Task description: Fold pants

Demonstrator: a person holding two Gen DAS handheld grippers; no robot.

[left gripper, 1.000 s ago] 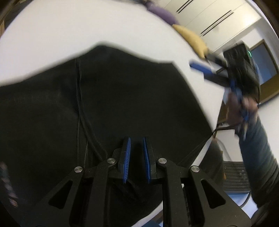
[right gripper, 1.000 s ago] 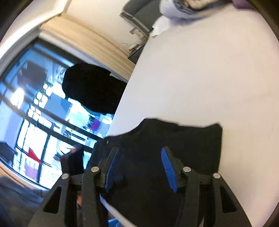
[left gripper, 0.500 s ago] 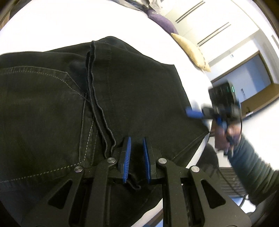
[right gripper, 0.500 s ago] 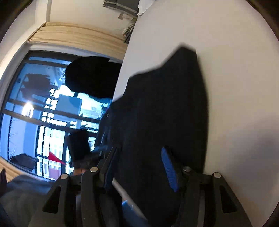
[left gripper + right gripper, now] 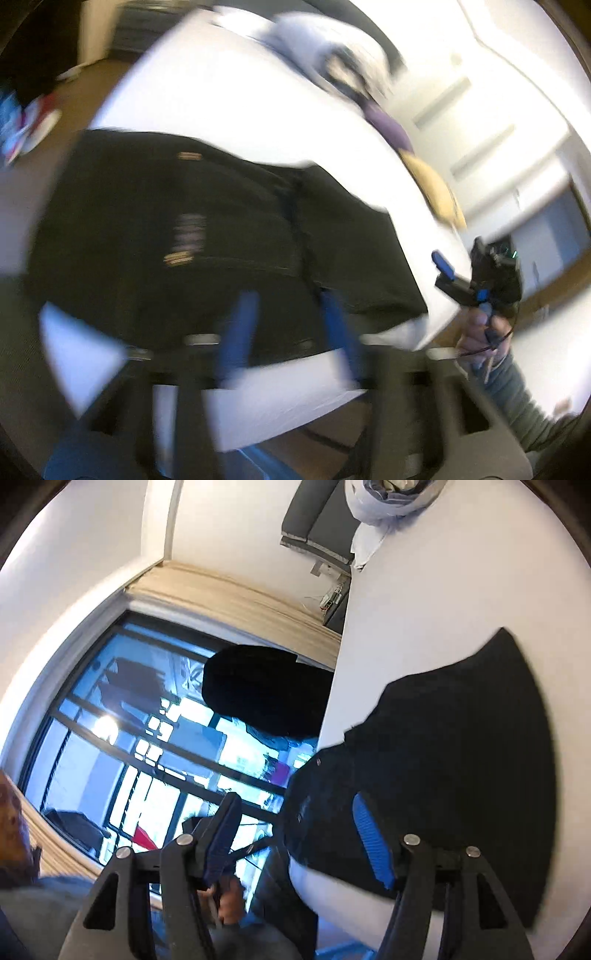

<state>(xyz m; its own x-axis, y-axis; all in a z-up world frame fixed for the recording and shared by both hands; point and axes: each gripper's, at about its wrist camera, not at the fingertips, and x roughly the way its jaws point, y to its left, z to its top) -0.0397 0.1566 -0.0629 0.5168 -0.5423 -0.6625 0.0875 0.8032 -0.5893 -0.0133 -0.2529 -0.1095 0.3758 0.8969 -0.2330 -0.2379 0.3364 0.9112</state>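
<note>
The left tongs (image 5: pixel 288 325), clamped on the pants (image 5: pixel 221 236) half a second ago, now stand wide and empty just above them, right tongs (image 5: pixel 299 834) also wide, leaving the pants folded on the table (image 5: pixel 240 110) ahead.

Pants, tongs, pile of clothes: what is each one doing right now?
Pants: folded, lying flat on the white table, nothing holding them.
Left tongs: open, empty, blurred.
Right tongs: open, empty, at the table's near edge.
Pile of clothes: bunched up at the far end of the table.
Yellow pillow: lying at the table's far edge.
</note>
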